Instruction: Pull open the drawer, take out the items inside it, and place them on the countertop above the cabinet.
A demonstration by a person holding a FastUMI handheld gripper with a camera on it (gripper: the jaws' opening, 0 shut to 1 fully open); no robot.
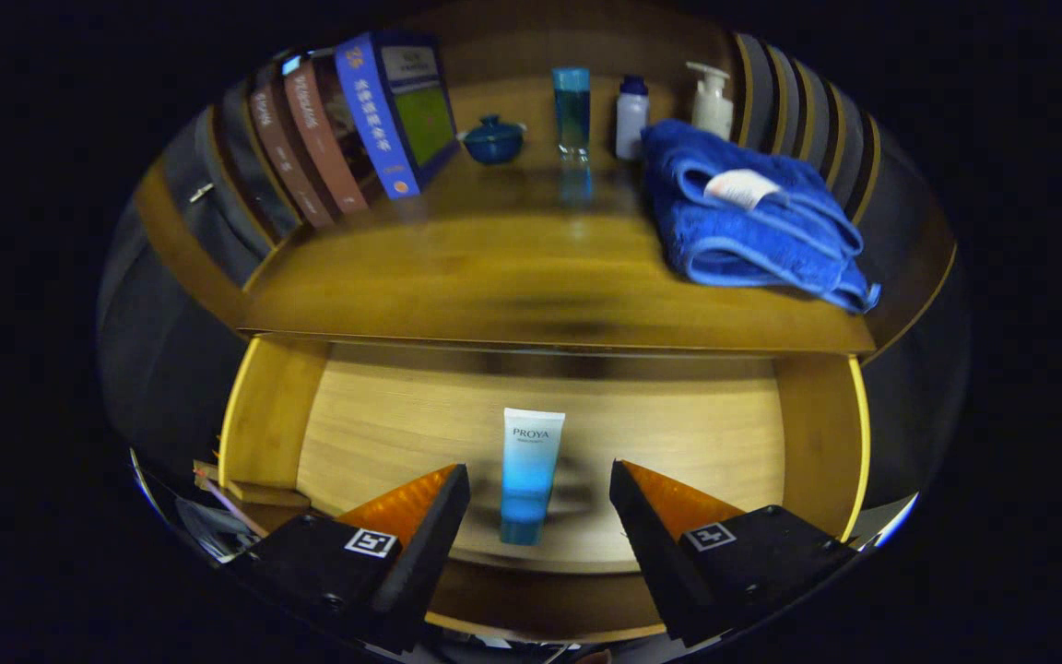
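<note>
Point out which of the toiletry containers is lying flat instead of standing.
The white-and-blue tube in the open drawer, between the open gripper fingers. The teal bottle, white bottle and pump bottle stand on the countertop.

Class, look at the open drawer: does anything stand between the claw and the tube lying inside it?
Nothing visible does. The tube lies alone on the drawer floor, and the open claw hangs above it with one finger either side.

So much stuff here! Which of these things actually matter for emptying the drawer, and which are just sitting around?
Part of the job:
- open drawer
- blue-and-white tube lying in it, between the open gripper's fingers, untouched
- countertop above

Just lying about:
- blue towel
- books
- small blue lidded pot
- tall blue bottle
- white bottle
- pump dispenser
</note>
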